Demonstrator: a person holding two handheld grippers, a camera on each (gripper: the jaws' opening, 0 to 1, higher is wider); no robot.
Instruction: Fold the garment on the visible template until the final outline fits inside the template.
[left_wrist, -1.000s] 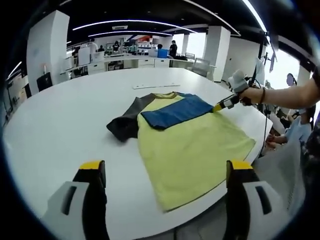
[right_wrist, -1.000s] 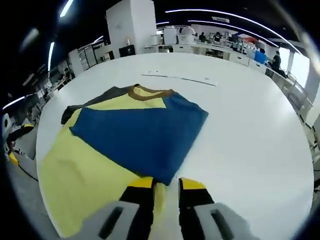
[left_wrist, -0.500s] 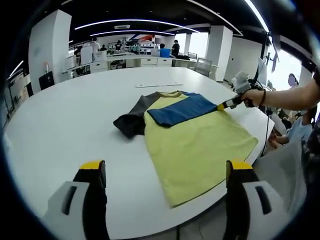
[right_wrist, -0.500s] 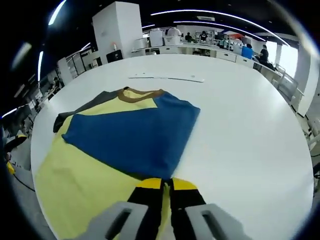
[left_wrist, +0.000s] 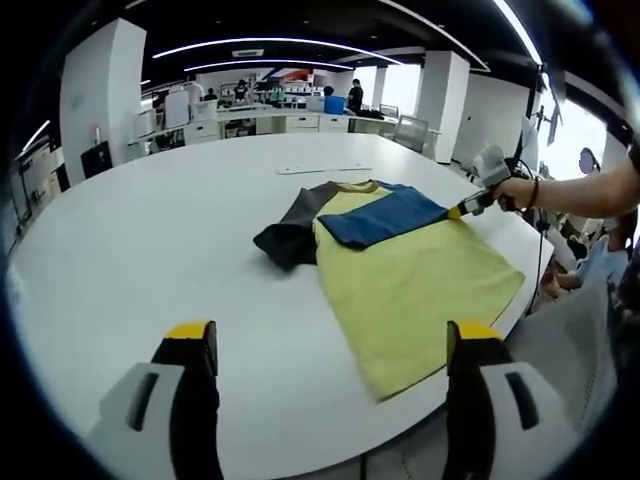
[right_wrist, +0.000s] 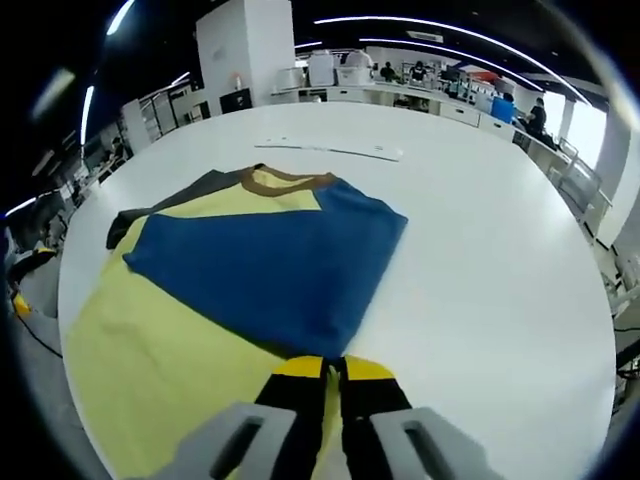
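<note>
A yellow T-shirt (left_wrist: 420, 280) with a brown collar lies flat on the white table (left_wrist: 150, 230). Its blue sleeve (left_wrist: 385, 215) is folded inward over the chest, and a dark grey sleeve (left_wrist: 290, 235) lies spread on the other side. My right gripper (right_wrist: 333, 368) is shut on the corner of the blue sleeve (right_wrist: 270, 270), low over the shirt. In the left gripper view that same gripper (left_wrist: 463, 209) shows at the shirt's right edge, held by a person's hand. My left gripper (left_wrist: 330, 345) hangs open above bare table, well short of the shirt.
A thin white strip (left_wrist: 322, 170) lies on the table beyond the collar, also seen as a strip (right_wrist: 330, 150) in the right gripper view. The shirt's hem reaches close to the table's near edge (left_wrist: 400, 400). Desks, pillars and people stand far behind.
The left gripper's view has shifted, so the shirt sits further right in it. The right gripper's jaws closed on the blue sleeve's corner and stay shut there.
</note>
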